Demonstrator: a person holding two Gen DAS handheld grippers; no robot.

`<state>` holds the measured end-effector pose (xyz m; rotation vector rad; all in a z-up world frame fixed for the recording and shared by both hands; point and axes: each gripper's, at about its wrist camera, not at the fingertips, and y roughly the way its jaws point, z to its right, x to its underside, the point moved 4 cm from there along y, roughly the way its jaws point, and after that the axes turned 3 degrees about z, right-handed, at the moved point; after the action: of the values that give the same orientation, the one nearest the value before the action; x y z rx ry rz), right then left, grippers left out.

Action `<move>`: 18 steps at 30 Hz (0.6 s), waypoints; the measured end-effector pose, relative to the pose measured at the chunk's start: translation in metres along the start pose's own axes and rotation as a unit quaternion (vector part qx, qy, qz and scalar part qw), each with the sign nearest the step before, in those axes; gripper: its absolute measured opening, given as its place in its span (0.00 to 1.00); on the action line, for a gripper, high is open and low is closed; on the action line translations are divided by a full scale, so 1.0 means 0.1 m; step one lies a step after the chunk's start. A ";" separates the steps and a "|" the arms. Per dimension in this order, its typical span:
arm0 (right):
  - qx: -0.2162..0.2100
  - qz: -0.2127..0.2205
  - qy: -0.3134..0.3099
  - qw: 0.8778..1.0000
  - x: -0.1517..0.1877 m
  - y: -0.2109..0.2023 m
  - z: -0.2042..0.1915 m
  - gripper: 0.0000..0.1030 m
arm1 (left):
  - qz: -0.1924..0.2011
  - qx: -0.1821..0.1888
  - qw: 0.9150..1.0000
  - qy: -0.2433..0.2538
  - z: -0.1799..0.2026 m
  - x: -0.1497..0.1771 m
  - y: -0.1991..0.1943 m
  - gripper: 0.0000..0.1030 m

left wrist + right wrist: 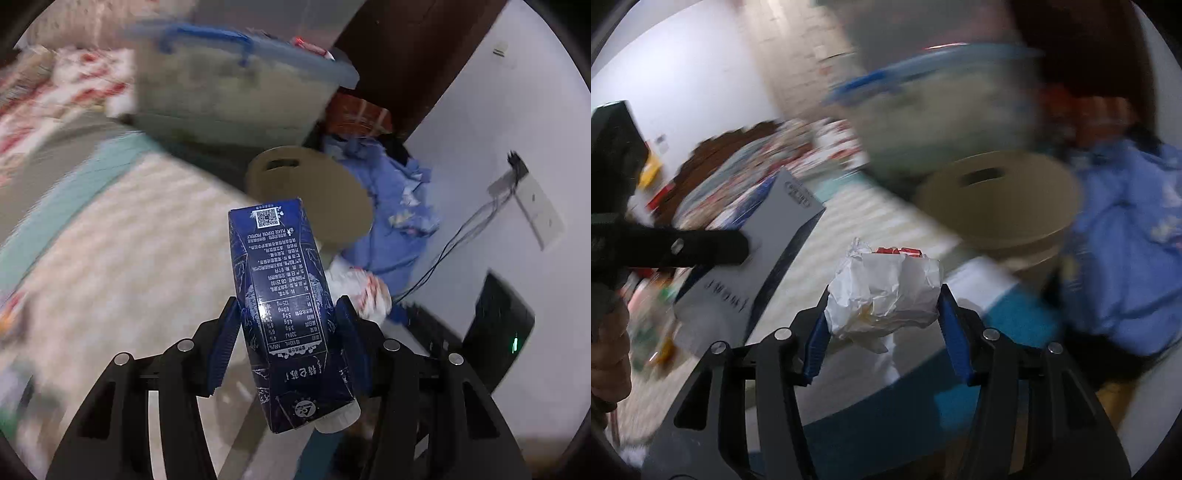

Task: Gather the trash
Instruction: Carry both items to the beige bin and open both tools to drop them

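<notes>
- Left gripper (284,325) pinching blue milk carton (284,295); right gripper (882,314) pinching crumpled paper wrapper (886,291).
- Carry step — tan bin (1001,206) at one o'clock; next, release over its slot.

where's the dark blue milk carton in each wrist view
Left wrist: the dark blue milk carton stands at centre, clamped between the left gripper fingers, cap end nearest the camera.
Right wrist: the carton is at left, held by the left gripper's black finger.
Shared landmark: the tan bin beyond both.
</notes>
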<state>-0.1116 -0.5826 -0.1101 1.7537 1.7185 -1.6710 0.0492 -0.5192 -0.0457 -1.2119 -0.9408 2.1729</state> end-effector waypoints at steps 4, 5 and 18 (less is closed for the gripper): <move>0.045 0.003 0.004 0.999 -0.42 0.25 0.46 0.56 | -0.005 0.017 1.000 -0.007 0.21 -0.54 0.61 0.49; 0.049 0.003 0.004 0.999 -0.49 0.31 0.54 0.59 | -0.005 0.015 1.000 -0.009 0.23 -0.66 0.79 0.48; 0.015 0.068 0.072 0.995 -0.59 0.06 0.64 0.74 | 0.055 -0.028 0.998 -0.021 0.05 -0.31 0.07 0.65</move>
<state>-0.1260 -0.6668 -0.0917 2.0010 1.5955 -1.5551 0.0600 -0.5469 -0.0323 -1.2765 -0.9804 2.2786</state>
